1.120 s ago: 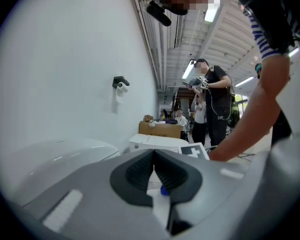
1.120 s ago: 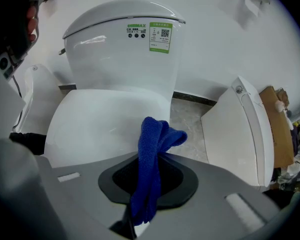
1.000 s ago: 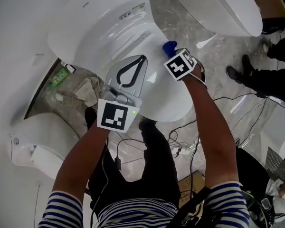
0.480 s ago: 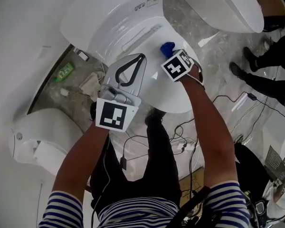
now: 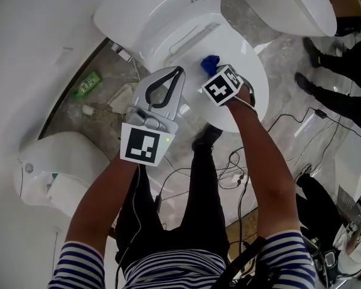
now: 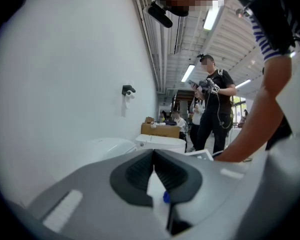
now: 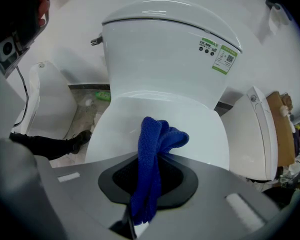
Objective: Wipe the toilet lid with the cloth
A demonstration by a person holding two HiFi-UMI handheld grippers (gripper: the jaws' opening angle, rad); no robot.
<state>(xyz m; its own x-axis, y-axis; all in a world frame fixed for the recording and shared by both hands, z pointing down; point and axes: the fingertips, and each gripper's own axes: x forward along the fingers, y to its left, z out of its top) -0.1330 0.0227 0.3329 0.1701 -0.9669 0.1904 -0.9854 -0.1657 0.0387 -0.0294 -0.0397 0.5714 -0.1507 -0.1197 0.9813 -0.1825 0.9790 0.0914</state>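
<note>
The white toilet lid point(image 5: 246, 95) is down, below the tank point(image 5: 162, 11). My right gripper point(image 5: 213, 70) is shut on a blue cloth point(image 5: 210, 61), which sits low over the rear half of the lid. The right gripper view has the cloth point(image 7: 152, 159) bunched between the jaws, hanging over the lid point(image 7: 200, 129) with the tank point(image 7: 160, 49) beyond. My left gripper point(image 5: 178, 71) hovers at the lid's left edge, jaws together and holding nothing. In the left gripper view my left gripper point(image 6: 153, 152) points out into the room.
A second toilet point(image 5: 54, 167) stands at lower left and a third point(image 5: 289, 5) at upper right. A green bottle point(image 5: 87, 84) lies on the floor by the wall. Cables point(image 5: 228, 167) trail near my feet. Another person point(image 6: 212, 109) stands beyond a cardboard box point(image 6: 160, 130).
The toilet has slid up and right in the head view. Relative to it, both grippers have shifted left: the cloth went from the lid's right edge inward, the left gripper to the left edge.
</note>
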